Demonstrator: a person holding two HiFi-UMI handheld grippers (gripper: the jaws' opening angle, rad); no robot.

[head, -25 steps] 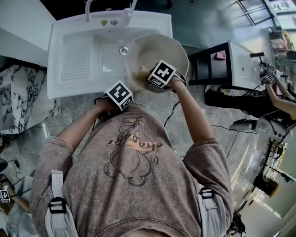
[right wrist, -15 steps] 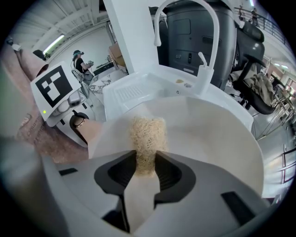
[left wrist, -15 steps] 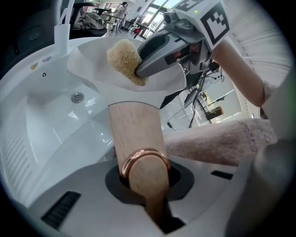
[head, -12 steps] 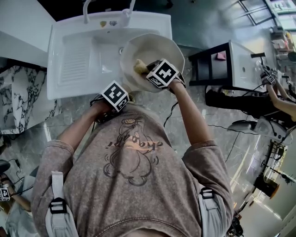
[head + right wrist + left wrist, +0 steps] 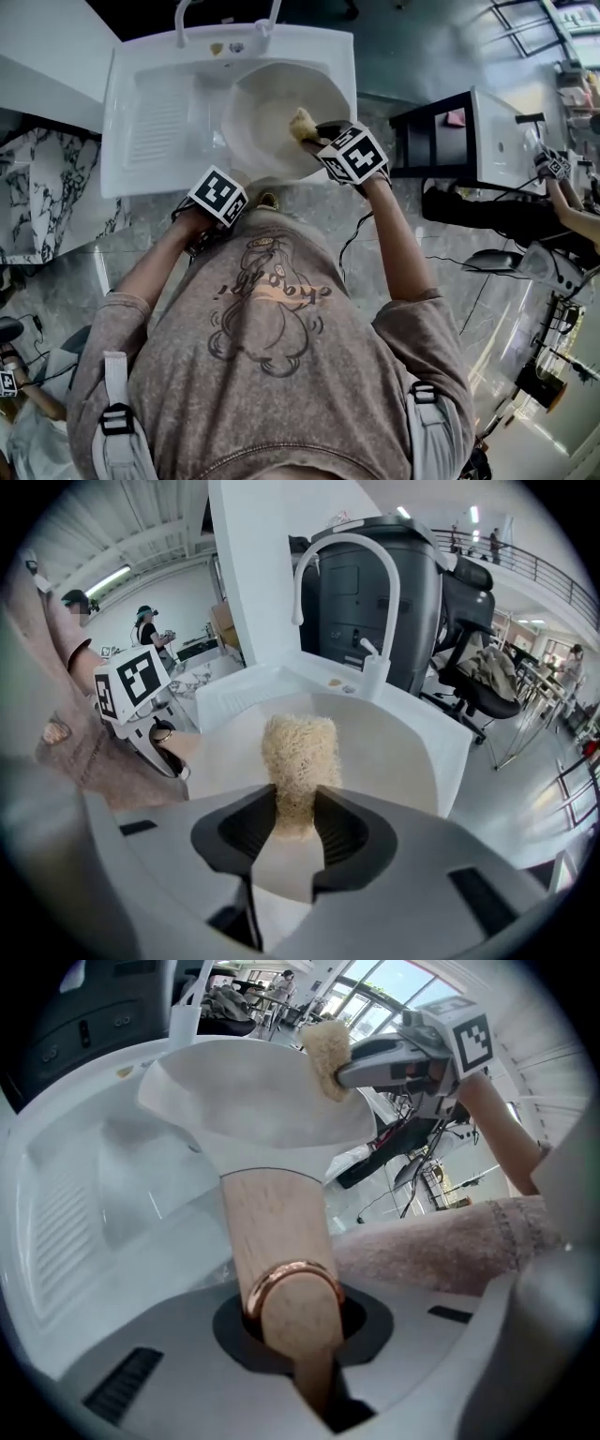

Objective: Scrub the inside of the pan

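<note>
The white sink (image 5: 120, 112) has its ribbed drainboard at the left, with the faucet (image 5: 323, 564) behind. The left gripper (image 5: 298, 1330) is clamped tight on the wooden handle (image 5: 272, 1222) and holds the pale pan (image 5: 267, 117) over the basin. The right gripper (image 5: 295, 822) pinches a fibrous scrubber (image 5: 298, 752) at the pan's inner wall, near its right rim. In the head view, marker cubes hide both sets of jaws. A black-framed stand (image 5: 441, 122) is just right of the sink.
</note>
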